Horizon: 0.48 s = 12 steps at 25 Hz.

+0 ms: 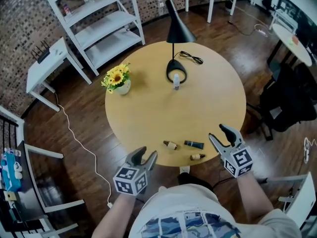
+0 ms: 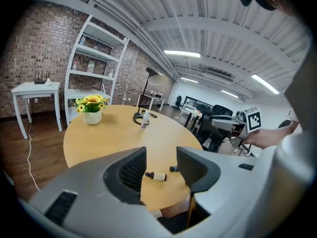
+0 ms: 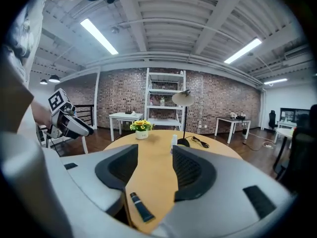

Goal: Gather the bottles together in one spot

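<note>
A round wooden tabletop (image 1: 198,108) carries 4 bottles, in 2 places well apart. 3 of them lie on their sides near the edge closest to the person: a brown bottle with a pale label (image 1: 171,145), a dark tube-shaped bottle (image 1: 193,144) just beside it, and a second brown bottle (image 1: 197,156) nearest the rim. The 4th, a clear bottle with a white cap (image 1: 176,80), stands upright on the far half, right against the round base of a black lamp (image 1: 178,31). A white pot of sunflowers (image 1: 119,81) stands toward the tabletop's left side, and a black cable (image 1: 190,57) coils behind the lamp. The left claw (image 1: 147,154) hangs off the near edge, left of the 3 lying bottles, with its jaws wide and nothing between the pads (its own view shows the labelled brown bottle through the gap, lying on the wood beyond). The right claw (image 1: 218,133) is at the near right rim, just right of the dark tube, jaws likewise wide and holding nothing; in its view the tube lies below the gap. A white shelf unit (image 1: 99,24) and a white side table (image 1: 47,66) stand against the brick wall behind.
</note>
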Motion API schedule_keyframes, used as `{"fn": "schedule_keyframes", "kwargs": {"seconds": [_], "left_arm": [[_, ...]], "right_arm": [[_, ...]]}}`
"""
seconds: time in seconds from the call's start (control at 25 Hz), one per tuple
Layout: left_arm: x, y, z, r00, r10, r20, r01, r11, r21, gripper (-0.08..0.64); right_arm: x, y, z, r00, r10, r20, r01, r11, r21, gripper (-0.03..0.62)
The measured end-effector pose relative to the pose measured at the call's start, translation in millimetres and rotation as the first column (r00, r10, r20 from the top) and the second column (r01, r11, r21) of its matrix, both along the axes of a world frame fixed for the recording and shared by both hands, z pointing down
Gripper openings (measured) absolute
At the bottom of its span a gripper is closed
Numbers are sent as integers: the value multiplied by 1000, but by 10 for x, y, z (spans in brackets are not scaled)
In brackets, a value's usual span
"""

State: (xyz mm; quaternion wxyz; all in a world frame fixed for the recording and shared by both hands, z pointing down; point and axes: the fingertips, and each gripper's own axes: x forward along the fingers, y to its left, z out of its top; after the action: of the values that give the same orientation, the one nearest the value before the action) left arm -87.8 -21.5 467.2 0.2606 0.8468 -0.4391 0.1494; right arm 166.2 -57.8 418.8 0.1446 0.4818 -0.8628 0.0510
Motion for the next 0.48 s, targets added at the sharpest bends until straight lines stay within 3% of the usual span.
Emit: {"fn": "schedule_keyframes", "kwargs": {"seconds": [0.28, 0.48], "left_arm": [[-464, 822, -31, 1000, 3, 21, -2, 1000, -9, 189], [-580, 1192, -31, 1000, 24, 6, -24, 1000, -16, 189]], "right_arm": [[-399, 1144, -5, 999, 44, 30, -42, 996, -74, 245], [-613, 1723, 54, 999, 49, 21, -47, 994, -94, 245]]}}
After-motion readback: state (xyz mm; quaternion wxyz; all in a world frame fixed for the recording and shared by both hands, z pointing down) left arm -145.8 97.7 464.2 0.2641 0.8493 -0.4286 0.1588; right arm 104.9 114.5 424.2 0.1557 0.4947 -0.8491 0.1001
